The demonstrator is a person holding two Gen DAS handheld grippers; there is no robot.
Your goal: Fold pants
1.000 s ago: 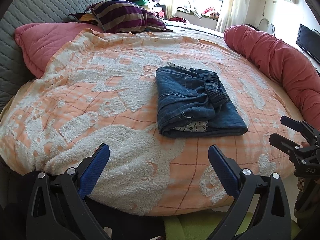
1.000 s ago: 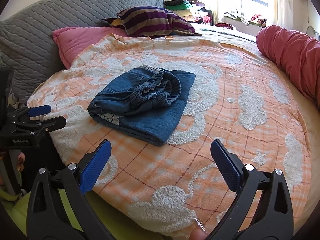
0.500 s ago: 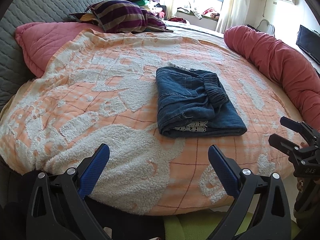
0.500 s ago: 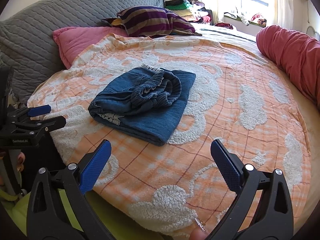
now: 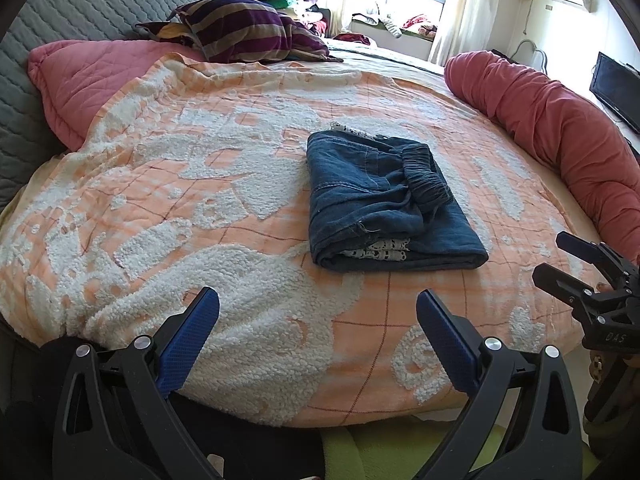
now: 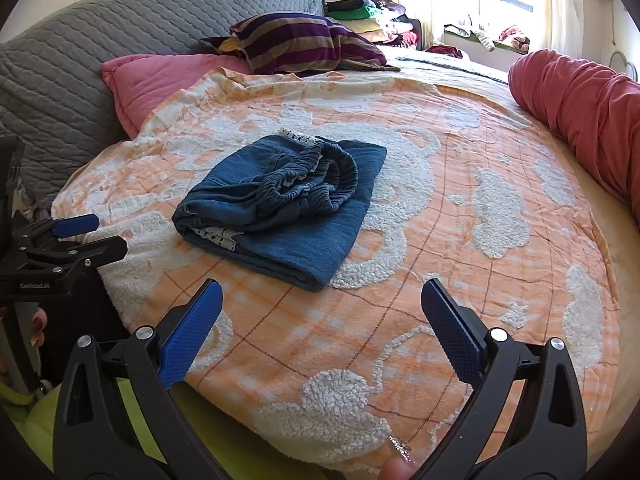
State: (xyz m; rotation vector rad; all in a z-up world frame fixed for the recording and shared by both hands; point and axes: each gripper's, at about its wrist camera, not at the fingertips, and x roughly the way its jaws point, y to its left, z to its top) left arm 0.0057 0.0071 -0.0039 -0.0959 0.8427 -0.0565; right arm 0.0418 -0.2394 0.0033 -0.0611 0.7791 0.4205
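The blue denim pants (image 5: 384,204) lie folded in a compact bundle on the orange and white blanket (image 5: 200,208), waistband on top and white lace trim showing at the near edge. They also show in the right wrist view (image 6: 288,204). My left gripper (image 5: 318,312) is open and empty, held back over the bed's near edge, short of the pants. My right gripper (image 6: 322,300) is open and empty, also short of the pants. Each gripper shows in the other's view: the right one (image 5: 580,268) at the right side, the left one (image 6: 76,236) at the left side.
A pink pillow (image 5: 92,76), a striped cushion (image 5: 244,28) and a grey quilted headboard (image 5: 80,4) stand at the bed's far left. A long red bolster (image 5: 560,124) runs along the right side. Piled clothes and a window lie beyond.
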